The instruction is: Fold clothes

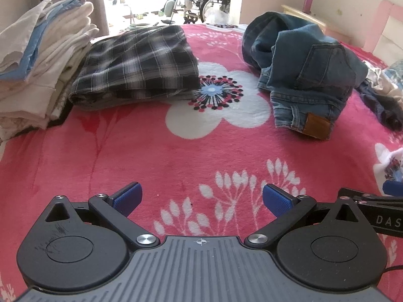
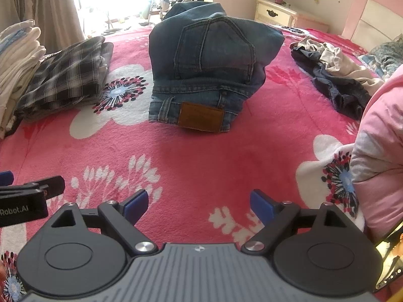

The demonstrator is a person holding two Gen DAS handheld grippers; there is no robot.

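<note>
Both tools, left [image 1: 201,201] and right [image 2: 199,206], gape empty before folded jeans [image 2: 209,70], plaid shirt [image 1: 136,63] beside.

Both wrist cams sit low over the near edge of the bed's pink fleece blanket with white flowers [image 1: 126,156], looking across it toward the bright doorway. Left cam sits further left, so the folded blue denim jeans [image 1: 307,75] land right of centre; the right cam faces them [image 2: 209,70] head-on. Both also catch the folded grey plaid shirt [image 1: 136,63].
</note>
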